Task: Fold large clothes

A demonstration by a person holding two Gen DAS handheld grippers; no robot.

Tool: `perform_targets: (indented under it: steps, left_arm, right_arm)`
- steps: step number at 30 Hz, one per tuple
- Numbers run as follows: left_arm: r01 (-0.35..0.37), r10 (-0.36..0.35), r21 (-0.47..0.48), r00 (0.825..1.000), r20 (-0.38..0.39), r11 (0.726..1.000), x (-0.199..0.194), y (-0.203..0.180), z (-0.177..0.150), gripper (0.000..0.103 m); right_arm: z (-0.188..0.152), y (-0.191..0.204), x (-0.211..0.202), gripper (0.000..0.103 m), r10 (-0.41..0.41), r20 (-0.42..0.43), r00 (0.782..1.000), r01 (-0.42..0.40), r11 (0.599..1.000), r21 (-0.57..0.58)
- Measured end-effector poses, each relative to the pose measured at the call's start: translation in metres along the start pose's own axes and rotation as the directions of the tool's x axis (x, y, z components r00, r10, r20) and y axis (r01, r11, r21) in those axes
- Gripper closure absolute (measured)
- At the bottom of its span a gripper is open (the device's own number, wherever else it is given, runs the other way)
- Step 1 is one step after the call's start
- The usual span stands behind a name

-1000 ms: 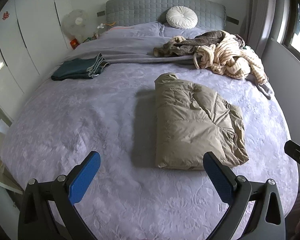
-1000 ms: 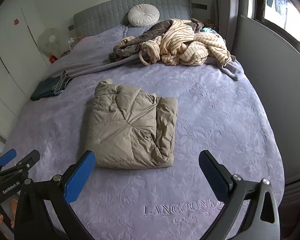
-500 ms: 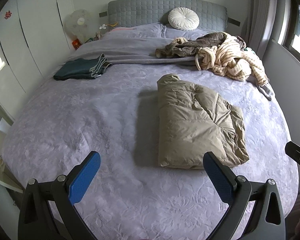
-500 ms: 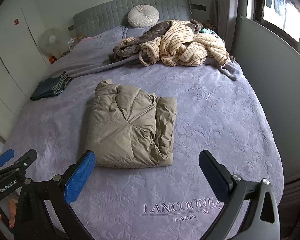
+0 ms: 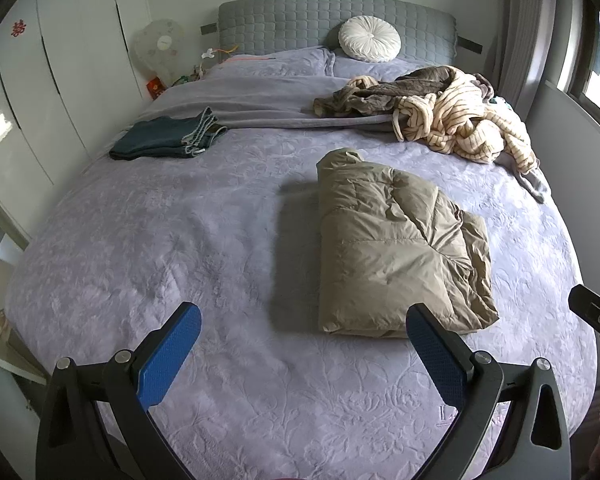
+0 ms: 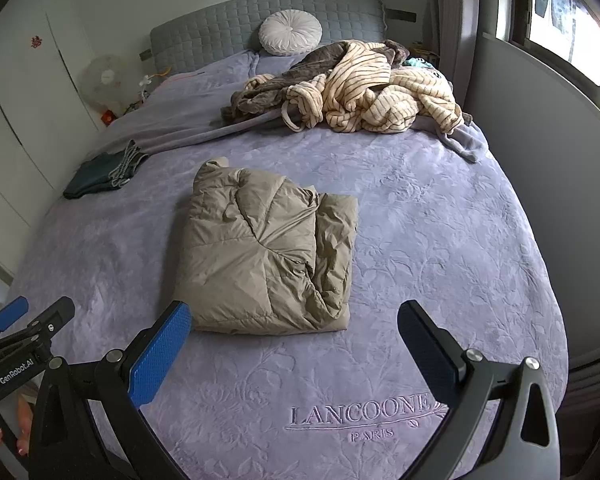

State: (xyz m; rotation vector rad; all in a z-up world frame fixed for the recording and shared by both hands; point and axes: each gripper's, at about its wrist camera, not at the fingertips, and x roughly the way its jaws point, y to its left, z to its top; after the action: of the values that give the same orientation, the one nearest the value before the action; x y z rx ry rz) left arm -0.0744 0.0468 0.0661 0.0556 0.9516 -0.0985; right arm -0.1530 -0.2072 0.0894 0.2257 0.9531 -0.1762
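Puffy tan jacket is seen folded into a thick bundle in the middle of the bed, which is covered by a purple blanket with a leaf pattern. The words "LANCOONE PARIS" are stitched into the blanket near the foot of the bed. Both grippers are held above the near end of the bed, and nothing is touched by them. The left gripper is held with its jaws spread wide, and nothing is gripped between the blue pads. The right gripper is held the same way, jaws wide apart and empty. The near edge of the jacket is seen just past the grippers.

Farther back, a heap of striped cream and brown clothes is piled on the right side of the bed. Dark folded jeans are laid flat on the left side, well apart from the jacket. A round white cushion is leaned on the grey headboard. A white fan is stood beside the bed.
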Motion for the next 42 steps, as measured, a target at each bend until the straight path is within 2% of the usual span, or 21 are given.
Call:
perform_targets:
  steps: [42]
  left_arm:
    - [-0.006,0.006,-0.005,1.000,0.004,1.000,-0.0041,0.0019,-0.0014,0.000]
  right_arm:
    - [-0.0013,0.0077,-0.0016,0.000,-0.004,0.004,1.000,0.004,1.000,0.002]
